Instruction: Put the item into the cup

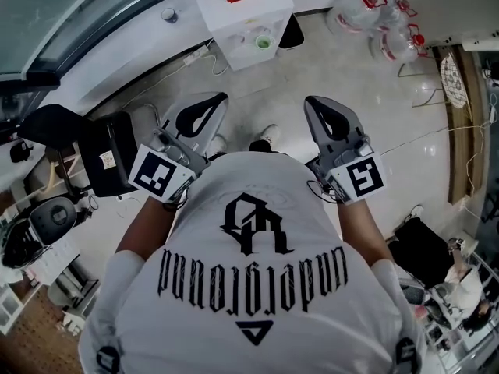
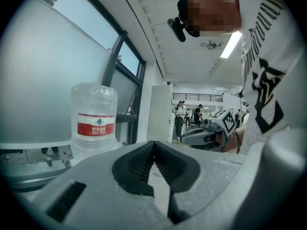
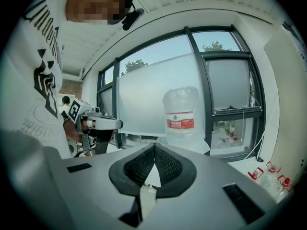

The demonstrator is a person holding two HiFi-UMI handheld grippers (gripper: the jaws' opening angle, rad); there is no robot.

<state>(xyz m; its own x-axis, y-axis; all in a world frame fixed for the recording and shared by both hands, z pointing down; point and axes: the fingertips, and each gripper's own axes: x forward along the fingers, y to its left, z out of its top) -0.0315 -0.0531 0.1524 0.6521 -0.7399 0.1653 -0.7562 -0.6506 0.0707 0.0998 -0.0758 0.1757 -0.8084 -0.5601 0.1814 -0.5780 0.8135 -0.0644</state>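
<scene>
Both grippers are held out in front of the person's chest, above the floor. My left gripper (image 1: 209, 107) has its jaws closed tip to tip, and nothing shows between them (image 2: 153, 143). The right gripper (image 1: 321, 111) is shut too, with nothing between its pads (image 3: 154, 146). A small green round thing (image 1: 263, 43), possibly a cup, sits on a white stand (image 1: 242, 14) ahead of me. I see no loose item to pick up. A large water bottle with a red label (image 2: 94, 121) (image 3: 181, 116) stands on that stand by the window.
Empty clear water jugs (image 1: 366, 10) lie on the glossy floor at the far right. A black chair (image 1: 101, 154) stands at my left beside cluttered desks. Cables (image 1: 187, 59) run along the floor by the window wall. People stand far off in the room (image 2: 180, 116).
</scene>
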